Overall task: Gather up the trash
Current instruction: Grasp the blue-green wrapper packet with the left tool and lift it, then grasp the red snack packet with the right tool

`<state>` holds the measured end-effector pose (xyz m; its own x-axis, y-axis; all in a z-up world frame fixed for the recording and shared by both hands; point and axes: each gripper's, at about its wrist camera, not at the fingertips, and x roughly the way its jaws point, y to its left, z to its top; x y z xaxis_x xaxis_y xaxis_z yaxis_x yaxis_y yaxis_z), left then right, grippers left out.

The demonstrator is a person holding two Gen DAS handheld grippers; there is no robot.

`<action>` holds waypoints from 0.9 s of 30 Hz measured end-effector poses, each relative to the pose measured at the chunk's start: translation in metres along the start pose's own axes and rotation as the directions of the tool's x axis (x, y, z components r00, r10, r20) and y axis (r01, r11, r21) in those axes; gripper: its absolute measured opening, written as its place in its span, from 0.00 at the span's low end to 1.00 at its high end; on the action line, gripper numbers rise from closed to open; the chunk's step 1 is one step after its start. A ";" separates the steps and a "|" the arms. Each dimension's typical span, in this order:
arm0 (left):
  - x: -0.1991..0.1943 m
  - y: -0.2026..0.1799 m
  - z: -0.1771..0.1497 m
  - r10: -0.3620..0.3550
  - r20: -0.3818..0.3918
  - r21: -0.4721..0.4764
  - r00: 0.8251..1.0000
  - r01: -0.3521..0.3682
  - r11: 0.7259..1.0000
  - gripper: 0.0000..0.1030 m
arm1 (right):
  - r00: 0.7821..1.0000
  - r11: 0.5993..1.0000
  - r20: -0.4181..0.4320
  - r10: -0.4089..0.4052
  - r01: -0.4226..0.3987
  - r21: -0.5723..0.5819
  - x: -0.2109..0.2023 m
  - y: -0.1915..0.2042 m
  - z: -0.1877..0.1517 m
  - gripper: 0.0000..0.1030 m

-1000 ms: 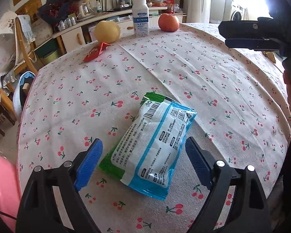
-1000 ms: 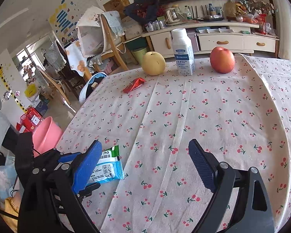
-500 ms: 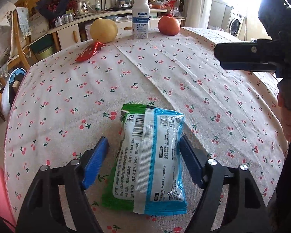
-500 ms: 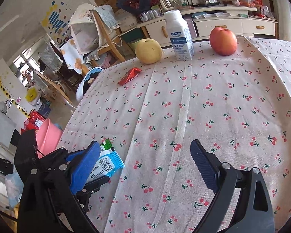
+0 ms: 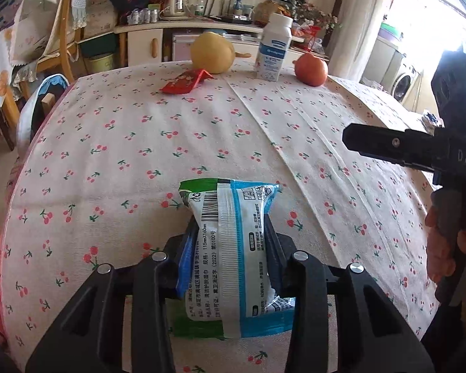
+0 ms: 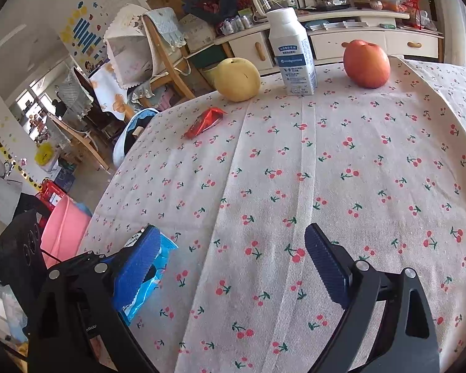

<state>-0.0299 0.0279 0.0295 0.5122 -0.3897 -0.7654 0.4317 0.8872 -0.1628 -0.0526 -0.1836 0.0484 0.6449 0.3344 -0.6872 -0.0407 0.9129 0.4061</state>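
A blue, white and green wipes packet (image 5: 233,242) lies near the front edge of the cherry-print tablecloth (image 5: 139,143). My left gripper (image 5: 230,248) is shut on its sides, squeezing it. The packet also shows in the right wrist view (image 6: 146,276), partly behind my right gripper's left finger. My right gripper (image 6: 233,255) is open and empty, held above the cloth; it also shows at the right of the left wrist view (image 5: 388,146). A red crumpled wrapper (image 5: 186,81) lies far back on the table; it also shows in the right wrist view (image 6: 205,121).
A yellow pear (image 6: 237,79), a white bottle (image 6: 292,52) and a red apple (image 6: 366,63) stand at the table's far edge. A pink bin (image 6: 63,228) sits on the floor left of the table. Wooden chairs (image 6: 167,59) and a cabinet (image 6: 357,39) stand beyond.
My left gripper moved in over the packet and closed on it; the packet now bulges between the pads. My right gripper stayed open and drifted slightly forward.
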 end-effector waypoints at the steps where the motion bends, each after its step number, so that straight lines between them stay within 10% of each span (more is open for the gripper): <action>1: -0.001 0.005 0.001 0.006 0.006 -0.022 1.000 -0.006 1.000 0.39 | 1.000 1.000 -0.001 0.000 0.000 -0.005 0.004 0.003 0.002 0.90; 11: -0.032 0.055 0.011 0.116 0.117 -0.224 0.986 -0.088 0.971 0.39 | 0.999 0.996 0.039 -0.001 0.005 -0.090 0.059 0.046 0.037 0.90; 15: -0.044 0.068 0.013 0.189 0.151 -0.267 0.970 -0.144 0.953 0.39 | 0.999 0.995 0.039 0.005 -0.001 -0.104 0.088 0.060 0.054 0.70; 27: -0.067 0.099 0.015 0.312 0.209 -0.354 0.927 -0.226 0.908 0.39 | 0.998 0.999 0.053 -0.027 0.026 0.031 0.148 0.053 0.102 0.61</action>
<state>-0.0102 0.1386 0.0744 0.7648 -0.1357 -0.6298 0.0135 0.9807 -0.1950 0.1182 -0.1099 0.0297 0.6854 0.2964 -0.6651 0.0000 0.9134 0.4070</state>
